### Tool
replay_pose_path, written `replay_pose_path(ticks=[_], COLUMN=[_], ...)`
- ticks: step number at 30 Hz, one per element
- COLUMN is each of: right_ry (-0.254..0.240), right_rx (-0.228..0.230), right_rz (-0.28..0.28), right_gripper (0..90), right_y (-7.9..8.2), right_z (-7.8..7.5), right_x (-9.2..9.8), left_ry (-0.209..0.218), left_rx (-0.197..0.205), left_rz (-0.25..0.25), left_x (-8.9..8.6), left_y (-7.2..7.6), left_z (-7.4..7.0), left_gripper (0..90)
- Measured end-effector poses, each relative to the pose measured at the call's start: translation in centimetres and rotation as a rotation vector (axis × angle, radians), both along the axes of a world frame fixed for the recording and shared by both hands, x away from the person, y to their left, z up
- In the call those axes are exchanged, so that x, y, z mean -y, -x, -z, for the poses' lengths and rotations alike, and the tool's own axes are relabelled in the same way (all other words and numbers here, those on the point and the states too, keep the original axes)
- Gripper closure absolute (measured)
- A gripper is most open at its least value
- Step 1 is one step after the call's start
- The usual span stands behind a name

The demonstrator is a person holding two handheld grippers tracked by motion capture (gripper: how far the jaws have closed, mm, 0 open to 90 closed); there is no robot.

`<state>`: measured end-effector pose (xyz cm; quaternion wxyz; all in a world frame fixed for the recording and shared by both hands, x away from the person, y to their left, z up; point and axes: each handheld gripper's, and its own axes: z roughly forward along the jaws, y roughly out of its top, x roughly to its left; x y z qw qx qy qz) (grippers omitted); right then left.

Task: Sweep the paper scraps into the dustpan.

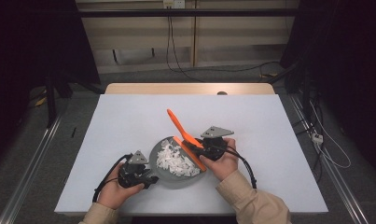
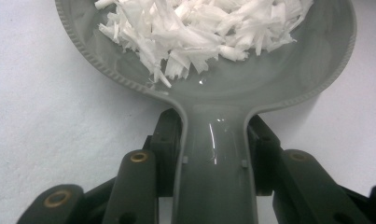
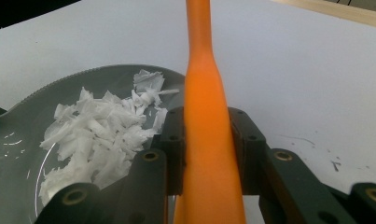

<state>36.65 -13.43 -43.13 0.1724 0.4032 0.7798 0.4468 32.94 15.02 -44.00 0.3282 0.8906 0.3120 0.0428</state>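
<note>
A grey dustpan lies on the white table, its bowl holding a heap of white paper shreds. My left gripper is shut on the pan's short handle, with a black pad on each side of it. The shreds lie in the far part of the bowl. My right gripper is shut on an orange scraper. The scraper's handle points up and to the left, and its flat blade rests along the pan's right rim. In the right gripper view the orange handle rises between the jaws, beside the shreds.
The white table top stretches wide on every side of the pan. A strip of wooden table edge shows at the back. Cables lie on the floor at the right, and dark stands stand at the left.
</note>
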Motion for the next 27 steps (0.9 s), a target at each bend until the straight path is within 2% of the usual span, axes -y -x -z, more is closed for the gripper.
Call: replay_pose_path(ticks=[6, 13, 15, 17, 25, 27], right_ry=[-0.015, -0.049, -0.042, -0.041, -0.093, -0.109], right_rx=[0.007, -0.007, -0.001, 0.012, 0.052, 0.050], right_rz=[-0.008, -0.075, -0.088, -0.089, -0.075, -0.066], right_gripper=[70.9, 71.0, 71.0, 71.0, 71.0, 70.9], right_y=[0.1, 0.6, 0.7, 0.8, 0.7, 0.6], right_z=[-0.2, -0.8, -1.0, -1.4, -3.0, -3.2], right_x=[-0.1, -1.0, -1.3, -1.3, -0.3, 0.1], left_ry=[0.001, 0.005, 0.005, 0.008, 0.012, 0.014], left_rx=[-0.002, -0.003, -0.004, -0.004, 0.001, 0.006], left_rz=[0.000, -0.001, 0.001, 0.000, -0.006, -0.008], left_x=[0.0, 0.0, 0.0, -0.1, -0.1, -0.2], left_y=[0.0, 0.0, 0.0, 0.0, 0.0, 0.0], left_z=[0.0, 0.0, 0.0, 0.0, 0.0, 0.0], left_gripper=[62.9, 62.9, 62.9, 62.9, 62.9, 62.9])
